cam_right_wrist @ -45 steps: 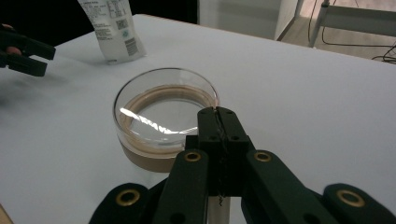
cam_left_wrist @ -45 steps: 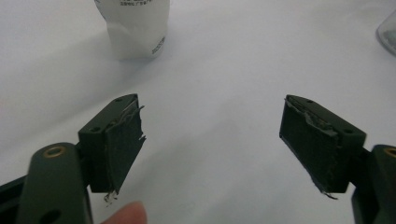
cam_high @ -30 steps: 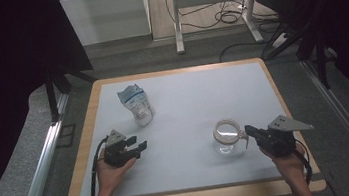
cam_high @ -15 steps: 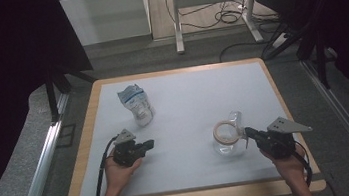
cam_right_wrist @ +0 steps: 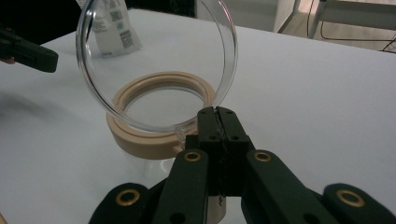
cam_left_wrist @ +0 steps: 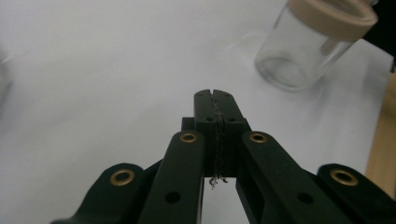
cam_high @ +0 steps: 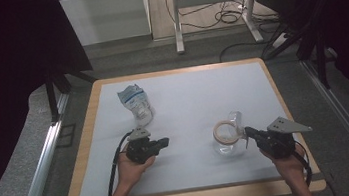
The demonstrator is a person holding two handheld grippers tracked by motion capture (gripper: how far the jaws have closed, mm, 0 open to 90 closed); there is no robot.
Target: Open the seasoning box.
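White sheeting covers the wood-edged counter (cam_high: 91, 133), with dark curtains at both sides and a metal frame and cables on the floor beyond. From the high view, the left gripper (cam_high: 163, 142) rests low on the counter with its jaws pressed together and empty, pointing toward the middle. A crumpled plastic bottle (cam_high: 135, 101) lies well apart, farther back on the left. The right gripper (cam_high: 247, 132) sits at the near right, its jaws meeting at the edge of a clear lid (cam_high: 236, 120) that stands tilted up over the glass jar (cam_high: 227, 139).

From the left gripper view, the two black jaws are closed flat against each other with nothing between them, and the jar (cam_left_wrist: 308, 51) with its cream collar stands at the upper right on the white surface.

From the right gripper view, the jaws pinch the lower rim of the round clear lid (cam_right_wrist: 159, 65), held upright above the jar's cream ring (cam_right_wrist: 154, 126). Beyond it the bottle's label (cam_right_wrist: 114, 28) is visible.
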